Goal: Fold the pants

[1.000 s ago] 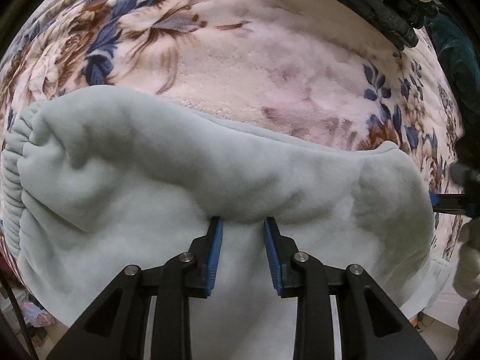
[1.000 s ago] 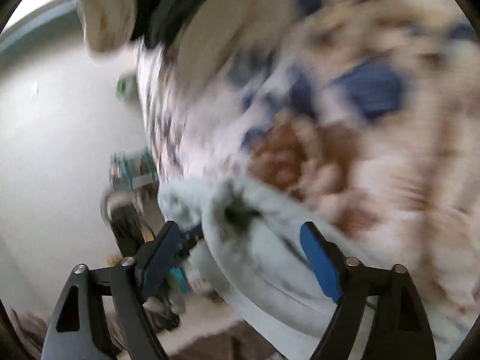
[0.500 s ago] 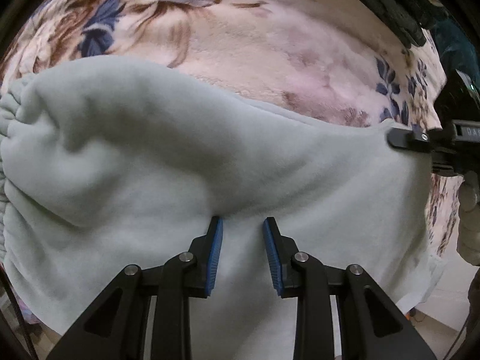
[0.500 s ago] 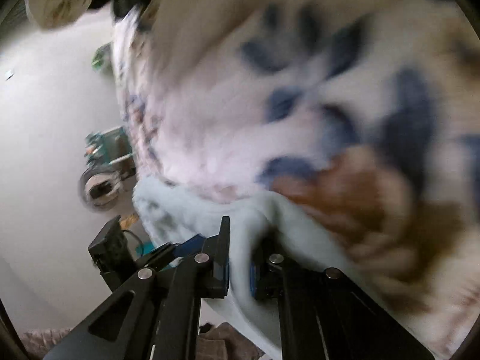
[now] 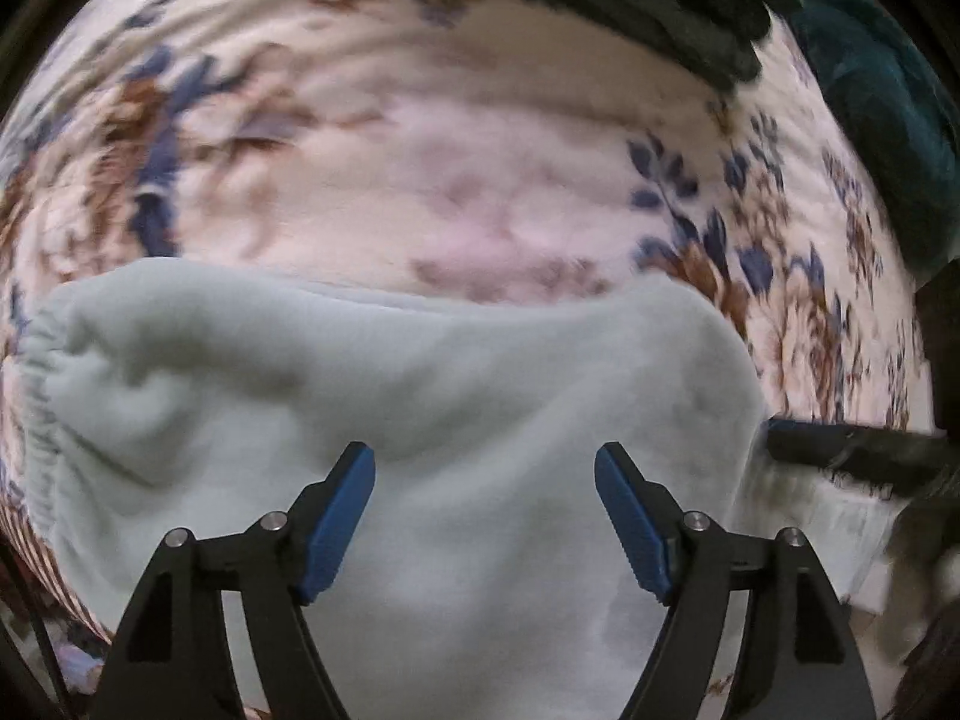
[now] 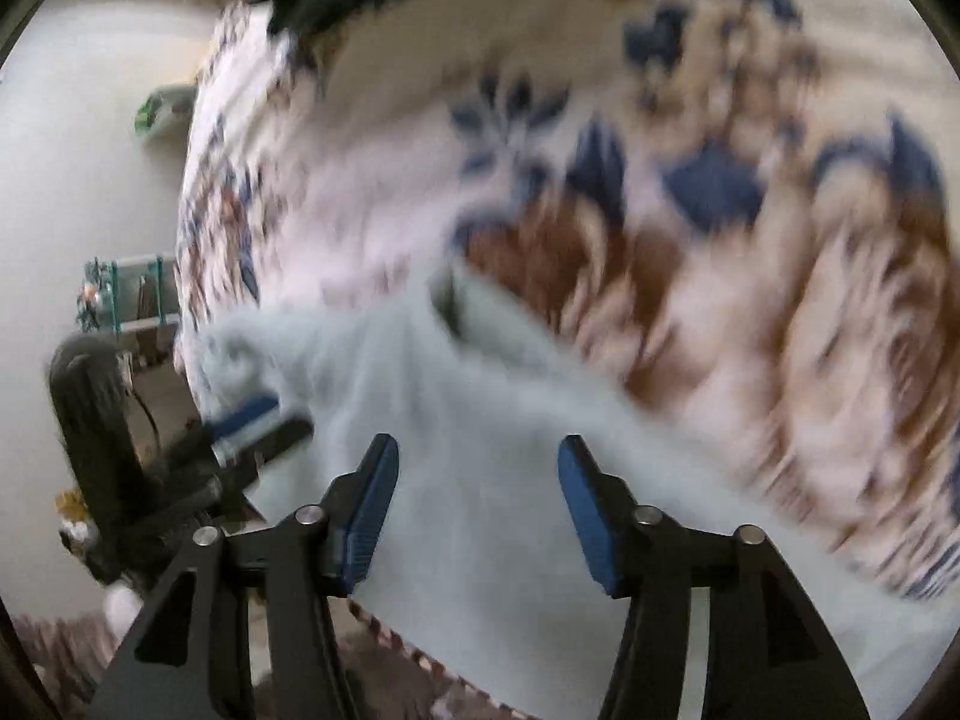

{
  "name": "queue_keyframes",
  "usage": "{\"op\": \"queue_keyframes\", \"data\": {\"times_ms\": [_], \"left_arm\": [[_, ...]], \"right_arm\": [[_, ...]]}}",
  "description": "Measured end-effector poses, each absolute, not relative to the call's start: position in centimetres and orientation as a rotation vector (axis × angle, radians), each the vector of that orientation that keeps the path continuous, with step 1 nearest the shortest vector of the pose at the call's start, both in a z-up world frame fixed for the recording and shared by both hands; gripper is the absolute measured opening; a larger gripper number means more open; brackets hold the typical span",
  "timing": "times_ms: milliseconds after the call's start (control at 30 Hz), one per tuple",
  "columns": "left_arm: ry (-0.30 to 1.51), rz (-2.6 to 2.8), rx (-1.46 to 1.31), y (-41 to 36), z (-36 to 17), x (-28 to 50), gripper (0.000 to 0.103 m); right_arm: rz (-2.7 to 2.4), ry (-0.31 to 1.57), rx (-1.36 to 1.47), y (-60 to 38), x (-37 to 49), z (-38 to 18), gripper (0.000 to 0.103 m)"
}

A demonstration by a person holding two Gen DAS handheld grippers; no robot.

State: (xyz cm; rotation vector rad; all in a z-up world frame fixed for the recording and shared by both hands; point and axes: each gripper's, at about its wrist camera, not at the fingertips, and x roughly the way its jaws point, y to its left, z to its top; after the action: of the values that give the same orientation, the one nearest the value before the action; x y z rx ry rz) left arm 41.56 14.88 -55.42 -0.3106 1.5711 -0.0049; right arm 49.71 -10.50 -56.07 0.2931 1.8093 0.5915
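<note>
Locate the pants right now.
In the left wrist view the pants lie on the floral blanket, below the left gripper, whose jaws are opening.

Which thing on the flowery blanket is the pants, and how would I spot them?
Find the big cream plush blanket with blue and brown flowers covering the bed. At its near edge lies a soft, pale mint-green fleece bundle, the pants, with a gathered elastic waistband at one end. It is the only plain, unpatterned cloth there; the dark clothes lie at the far edge.
</note>
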Motion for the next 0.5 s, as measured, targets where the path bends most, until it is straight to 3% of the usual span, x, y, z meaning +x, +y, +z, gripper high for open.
{"op": "queue_keyframes", "data": {"times_ms": [67, 100, 133, 200, 267, 300, 333, 367, 400, 500], "left_arm": [[1.581, -0.029, -0.277, 13.5, -56.1, 41.7, 0.074], [1.585, -0.038, -0.23, 12.6, -56.5, 41.8, 0.075], [1.587, -0.037, -0.197, 11.7, -56.7, 41.3, 0.075], [1.573, -0.045, -0.115, 10.6, -56.1, 40.8, 0.075], [1.546, -0.061, -0.057, 9.2, -55.4, 40.5, 0.088], [1.534, -0.075, -0.007, 8.0, -54.9, 40.2, 0.096], [1.521, -0.088, 0.041, 6.9, -54.5, 39.9, 0.097], [1.507, -0.104, 0.091, 5.5, -54.1, 39.6, 0.097], [1.496, -0.122, 0.136, 3.9, -53.7, 39.1, 0.097], [1.485, -0.161, 0.18, -0.4, -52.9, 37.6, 0.097]], "right_arm": [[0.477, 1.803, 0.198, -10.7, 48.0, -58.3, 0.054], [0.383, 1.768, 0.139, -11.4, 47.8, -59.2, 0.029], [0.307, 1.752, 0.16, -12.5, 47.6, -60.2, 0.013], [0.269, 1.722, 0.314, -14.6, 47.0, -60.0, 0.013], [0.258, 1.661, 0.422, -16.7, 45.6, -57.9, 0.024], [0.238, 1.622, 0.457, -18.2, 44.8, -56.8, 0.043], [0.222, 1.566, 0.503, -19.8, 43.8, -55.6, 0.077], [0.188, 1.476, 0.559, -22.3, 42.2, -54.1, 0.093], [0.123, 1.388, 0.594, -25.2, 40.2, -52.8, 0.099], [-0.102, 1.295, 0.64, -33.5, 35.1, -51.2, 0.099]]}}
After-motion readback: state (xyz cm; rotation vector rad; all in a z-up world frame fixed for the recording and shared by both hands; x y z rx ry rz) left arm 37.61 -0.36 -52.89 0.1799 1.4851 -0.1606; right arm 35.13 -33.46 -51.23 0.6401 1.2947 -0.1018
